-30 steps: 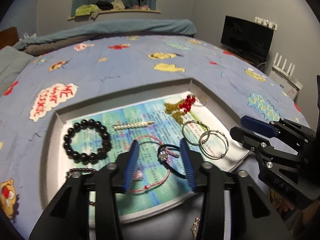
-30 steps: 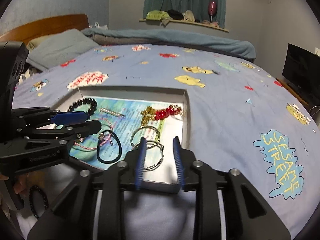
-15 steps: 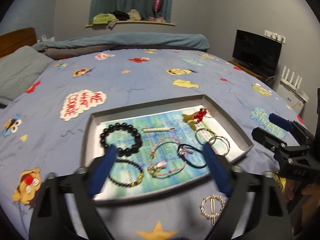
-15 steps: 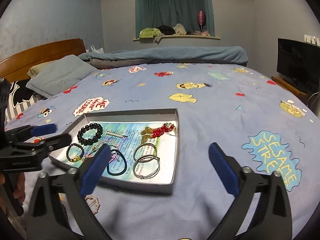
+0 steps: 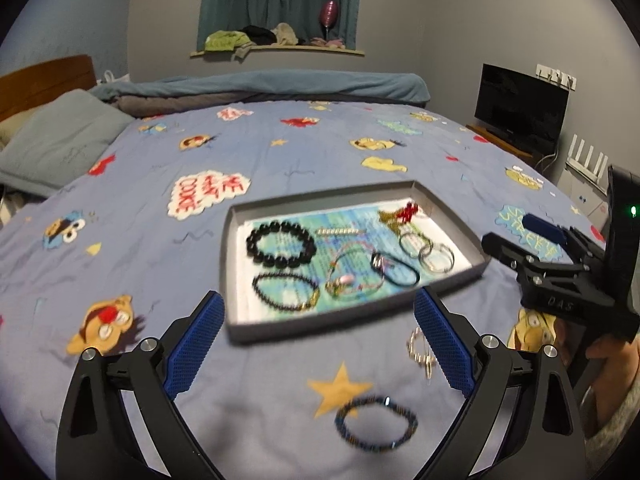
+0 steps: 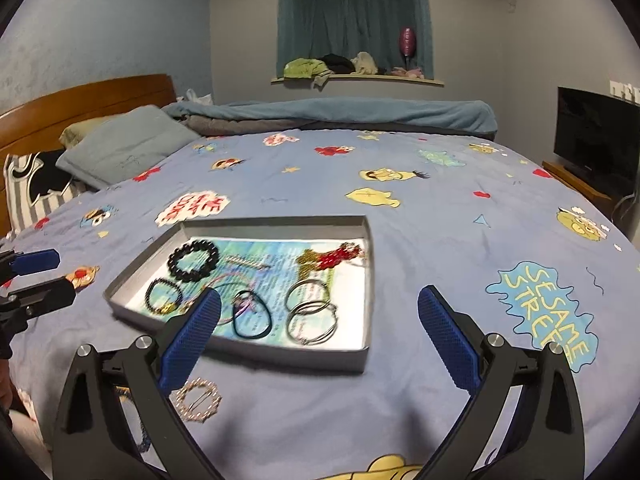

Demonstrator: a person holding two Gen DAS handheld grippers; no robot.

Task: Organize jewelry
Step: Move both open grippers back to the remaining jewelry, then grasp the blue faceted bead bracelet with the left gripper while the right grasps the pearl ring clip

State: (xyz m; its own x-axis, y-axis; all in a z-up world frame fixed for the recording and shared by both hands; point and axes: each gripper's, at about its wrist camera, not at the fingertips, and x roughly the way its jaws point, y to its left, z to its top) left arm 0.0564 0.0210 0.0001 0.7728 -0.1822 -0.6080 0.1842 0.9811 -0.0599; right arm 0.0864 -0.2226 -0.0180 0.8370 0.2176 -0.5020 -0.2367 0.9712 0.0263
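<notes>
Left hand-held gripper (image 5: pixel 316 344): spread wide above the bed (image 5: pixel 280 152), nothing between the blue pads (image 5: pixel 194 344); jaws just opened out from a narrower gap. Right hand-held gripper (image 6: pixel 320 344): likewise spread wide and empty, jaws also just opened.

Grey tray (image 5: pixel 236 272) flat on the cartoon-print bedspread, lined with a printed paper sheet. Inside the tray: chunky black bead bracelet (image 5: pixel 281 243) at the far left, thinner dark bead bracelet (image 5: pixel 285 291) just nearer, pearl bar clip (image 5: pixel 340 231) toward the back, red-and-gold piece (image 5: pixel 400 214) in the far right corner, silver hoops (image 5: pixel 428 250) overlapping below it, black cord loop (image 5: pixel 398 272) and pink string bracelet (image 5: pixel 352 276) near the middle.

Outside the tray, on the bedspread: round rhinestone brooch (image 6: pixel 198 399) just in front of the near edge, dark beaded bracelet (image 5: pixel 376 424) nearer still, beside a yellow star print.
</notes>
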